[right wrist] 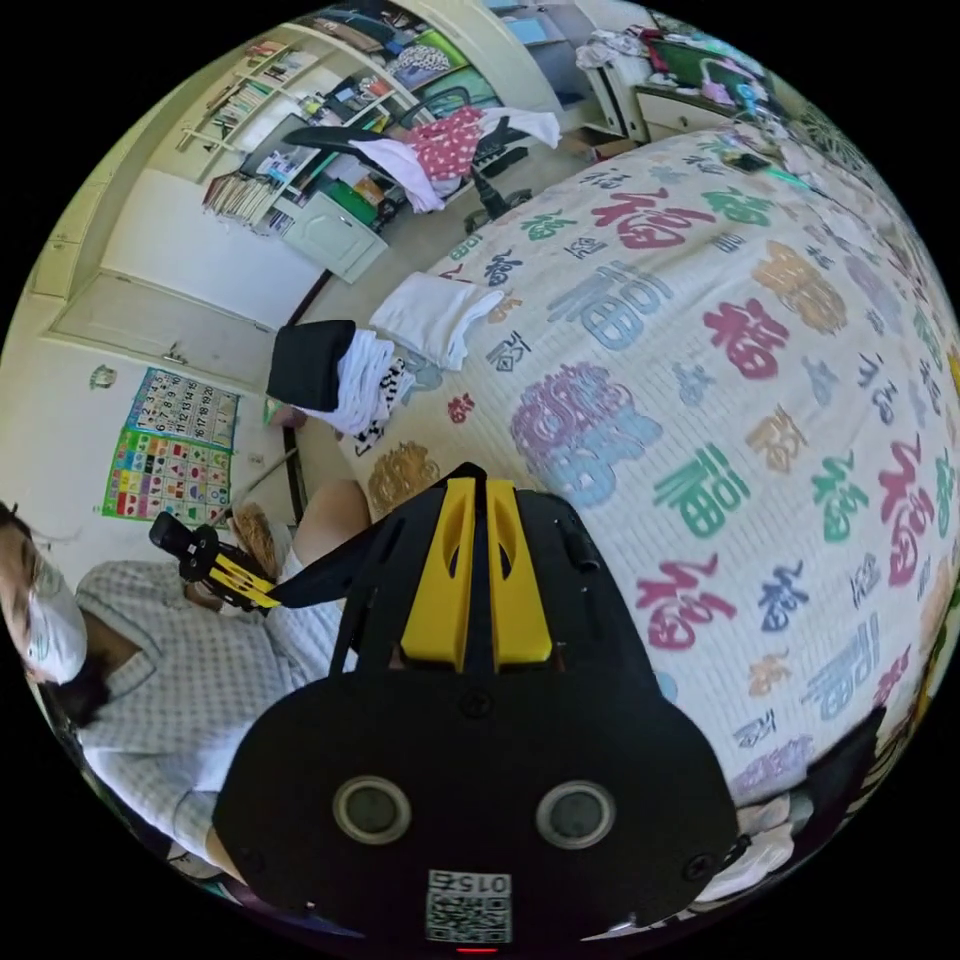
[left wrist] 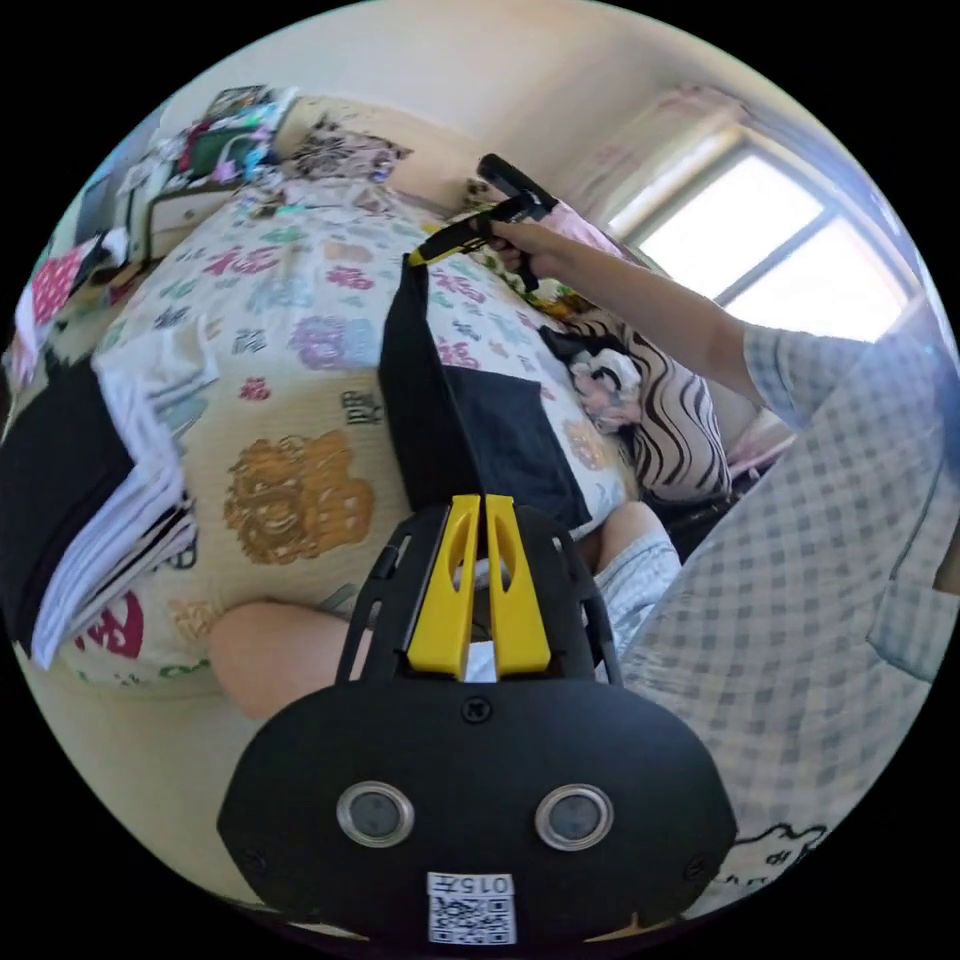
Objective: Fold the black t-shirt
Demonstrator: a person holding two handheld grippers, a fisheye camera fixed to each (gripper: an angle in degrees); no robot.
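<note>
While both claws pinch the black t-shirt (left wrist: 450, 420) tight, left claw (left wrist: 484, 500) and right claw (left wrist: 415, 258) stretch it above the bed (left wrist: 300, 330)

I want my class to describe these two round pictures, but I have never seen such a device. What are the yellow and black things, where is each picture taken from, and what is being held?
A person holds a hand tool with two yellow jaws in each hand, and each tool carries a wide-angle camera; that is why the pictures are round. The left gripper view looks past the left gripper; the right gripper view looks past the right gripper. Each tool also appears in the other's picture: the right one at arm's length, the left one near the person's chest. Between them hangs the black t-shirt, one edge pinched by each tool and lifted above a bed with a colourful patterned cover. A stack of folded clothes lies near the bed's corner.
</note>
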